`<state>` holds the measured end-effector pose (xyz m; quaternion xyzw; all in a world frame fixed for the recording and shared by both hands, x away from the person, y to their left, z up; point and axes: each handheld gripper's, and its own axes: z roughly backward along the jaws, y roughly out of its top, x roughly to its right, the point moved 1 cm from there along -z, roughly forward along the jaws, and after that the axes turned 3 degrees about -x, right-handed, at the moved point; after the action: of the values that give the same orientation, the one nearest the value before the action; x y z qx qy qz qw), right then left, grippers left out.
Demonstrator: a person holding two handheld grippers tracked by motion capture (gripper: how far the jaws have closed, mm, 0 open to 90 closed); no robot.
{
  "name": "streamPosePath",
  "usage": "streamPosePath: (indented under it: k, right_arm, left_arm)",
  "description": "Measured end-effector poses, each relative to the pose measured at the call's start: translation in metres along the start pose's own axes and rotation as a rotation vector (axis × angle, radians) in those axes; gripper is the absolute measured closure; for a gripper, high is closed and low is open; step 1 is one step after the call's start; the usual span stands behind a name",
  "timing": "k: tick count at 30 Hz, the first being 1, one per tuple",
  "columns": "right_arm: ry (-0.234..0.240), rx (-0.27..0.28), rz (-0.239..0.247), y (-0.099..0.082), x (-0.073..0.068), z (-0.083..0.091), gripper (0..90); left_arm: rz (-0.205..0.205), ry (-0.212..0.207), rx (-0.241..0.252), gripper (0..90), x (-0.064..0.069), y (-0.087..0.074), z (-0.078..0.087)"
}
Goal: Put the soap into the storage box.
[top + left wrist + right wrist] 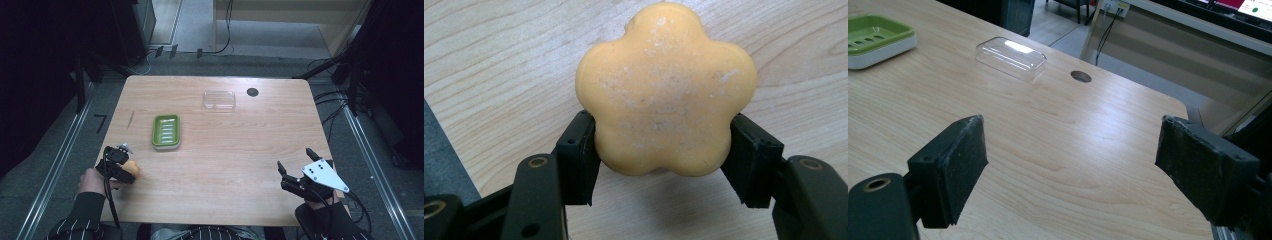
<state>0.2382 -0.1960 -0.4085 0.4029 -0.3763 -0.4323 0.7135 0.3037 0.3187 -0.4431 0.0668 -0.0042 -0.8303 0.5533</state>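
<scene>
Left claw point(659, 165) clamped on flower-shaped yellow soap point(666, 90), flat face toward camera. Right claw point(1083, 170) spread apart, holding nothing. Green soap dish point(166, 131) without contents on surface point(225, 165).

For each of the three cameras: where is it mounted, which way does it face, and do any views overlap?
High view: above the person's side, looking forward and down on the table; both forearms, the left gripper and right gripper enter from below.
Left gripper view: rides the left gripper, looking along its jaws at the yellow flower-shaped soap clamped between them.
Right gripper view: rides the right gripper, looking across the table between open jaws.
Shared: the right gripper view and the high view both show the green soap dish, clear lid and table hole.
</scene>
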Motion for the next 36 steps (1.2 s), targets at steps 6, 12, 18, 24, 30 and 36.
streamPosePath:
  k: [6, 12, 18, 24, 30, 36]
  right_arm:
    - [-0.001, -0.001, -0.001, 0.000, 0.000, 0.000, 13.3]
    - [0.000, -0.001, 0.000, 0.000, 0.000, 0.000, 13.3]
    - [0.000, -0.002, 0.000, 0.000, 0.000, 0.000, 13.4]
    - [-0.001, -0.001, 0.002, 0.000, 0.000, 0.000, 13.3]
    - [-0.001, -0.002, 0.003, 0.000, 0.000, 0.000, 13.4]
    - [0.000, -0.003, 0.002, 0.000, -0.001, 0.000, 13.3]
  left_arm:
    - [-0.007, 0.000, 0.009, 39.3, 0.001, 0.004, 0.004]
    - [-0.021, 0.001, 0.020, 39.2, 0.002, 0.010, 0.008]
    - [-0.041, -0.003, 0.017, 39.2, 0.004, 0.018, 0.009]
    - [-0.056, -0.002, 0.018, 39.3, 0.003, 0.024, 0.012]
    - [-0.068, -0.004, 0.023, 39.3, 0.002, 0.031, 0.017]
    - [-0.078, -0.004, 0.033, 39.3, 0.002, 0.036, 0.021]
